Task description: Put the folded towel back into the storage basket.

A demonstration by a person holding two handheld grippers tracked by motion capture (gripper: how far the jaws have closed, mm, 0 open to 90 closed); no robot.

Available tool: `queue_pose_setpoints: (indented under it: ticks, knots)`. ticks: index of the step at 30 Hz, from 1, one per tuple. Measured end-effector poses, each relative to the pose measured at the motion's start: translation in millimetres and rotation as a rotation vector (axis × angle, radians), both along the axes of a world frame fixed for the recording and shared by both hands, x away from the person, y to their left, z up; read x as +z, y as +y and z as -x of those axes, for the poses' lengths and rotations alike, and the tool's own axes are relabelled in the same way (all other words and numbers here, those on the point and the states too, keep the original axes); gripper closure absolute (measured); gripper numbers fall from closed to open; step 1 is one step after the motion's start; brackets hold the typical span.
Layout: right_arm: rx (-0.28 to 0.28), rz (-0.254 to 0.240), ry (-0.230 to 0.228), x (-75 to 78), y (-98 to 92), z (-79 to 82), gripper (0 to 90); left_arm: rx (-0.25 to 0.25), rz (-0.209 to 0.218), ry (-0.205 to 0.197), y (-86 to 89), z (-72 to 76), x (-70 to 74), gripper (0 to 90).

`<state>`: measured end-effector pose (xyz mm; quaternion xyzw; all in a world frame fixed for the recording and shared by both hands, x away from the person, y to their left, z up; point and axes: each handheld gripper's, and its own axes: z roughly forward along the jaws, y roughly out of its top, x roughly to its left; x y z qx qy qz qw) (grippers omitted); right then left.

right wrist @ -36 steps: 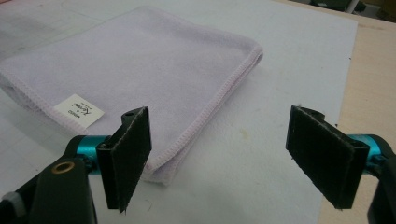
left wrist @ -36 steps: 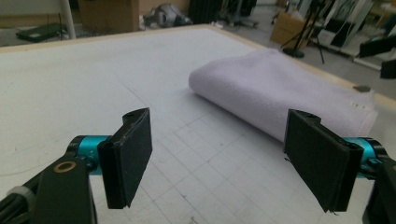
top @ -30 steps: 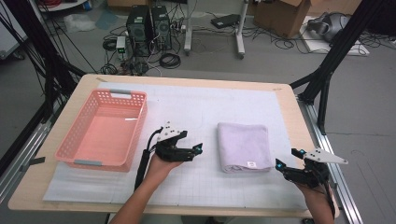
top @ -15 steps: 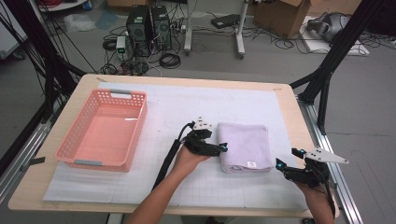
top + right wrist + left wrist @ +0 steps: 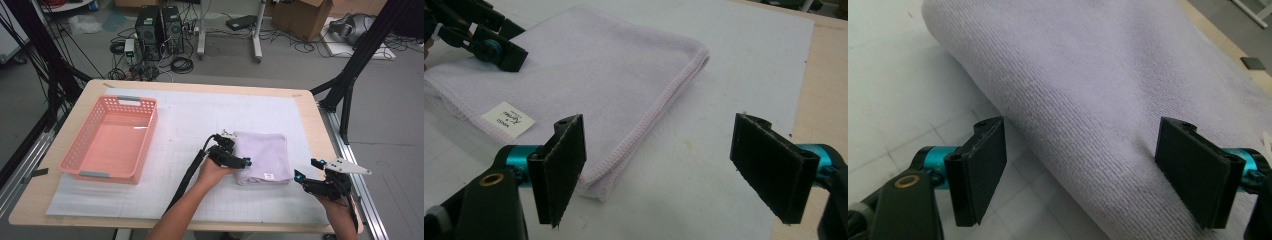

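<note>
The left gripper (image 5: 239, 161) now sits at the folded towel's (image 5: 265, 155) left edge, jaws spread, having crossed rightward over the mat.

table (image 5: 65, 200): light wooden top under a white gridded mat (image 5: 190, 120)
basket (image 5: 112, 140): salmon-pink slatted plastic, rectangular, on the mat's left part; well apart from the towel
towel (image 5: 265, 155): folded lilac terry cloth with a small white label, right of centre on the mat
left gripper (image 5: 239, 161): black, at the towel's left edge; jaws over the near-left corner
right gripper (image 5: 306, 175): black with a grey three-cornered plate, near the towel's near-right corner, apart from it
</note>
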<state>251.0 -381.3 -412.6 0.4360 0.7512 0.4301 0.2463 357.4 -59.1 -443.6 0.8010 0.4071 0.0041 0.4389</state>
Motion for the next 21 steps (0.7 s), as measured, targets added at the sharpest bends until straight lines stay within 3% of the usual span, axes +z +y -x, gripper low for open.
queue_pose_setpoints:
  ticks: [2, 5, 6, 8, 10, 13, 15, 21]
  knots:
    - [0.001, -0.001, 0.004, 0.0, 0.8, 0.0, 21.3, -0.004, -0.004, -0.002, -1.2, 0.9, -1.0, 23.0]
    - [0.003, -0.002, 0.001, 0.1, 1.6, 0.0, 21.3, -0.018, -0.005, -0.007, -0.4, 0.7, -1.0, 31.4]
    - [0.004, -0.001, 0.002, 0.3, 1.7, 0.1, 21.3, -0.044, 0.018, 0.014, 1.0, 0.2, -1.5, 40.1]
    - [0.003, -0.001, 0.002, 0.1, 1.6, 0.1, 21.3, -0.047, 0.030, 0.007, 0.4, 1.7, -2.5, 47.4]
    - [0.001, -0.002, 0.004, -0.1, 1.5, 0.0, 21.3, -0.041, 0.062, 0.005, 2.0, 2.1, -3.4, 58.6]
    - [0.003, -0.004, 0.003, 0.0, 1.8, -0.1, 21.3, -0.030, 0.133, 0.010, 7.0, 2.1, -7.2, 68.3]
    - [0.007, -0.001, 0.001, 0.1, 1.7, -0.2, 21.3, -0.032, 0.174, 0.007, 12.5, 2.4, -9.8, 71.1]
    - [0.004, -0.008, 0.005, -0.1, 1.5, 0.1, 21.3, -0.049, 0.261, -0.081, 26.9, 8.5, -6.3, 72.6]
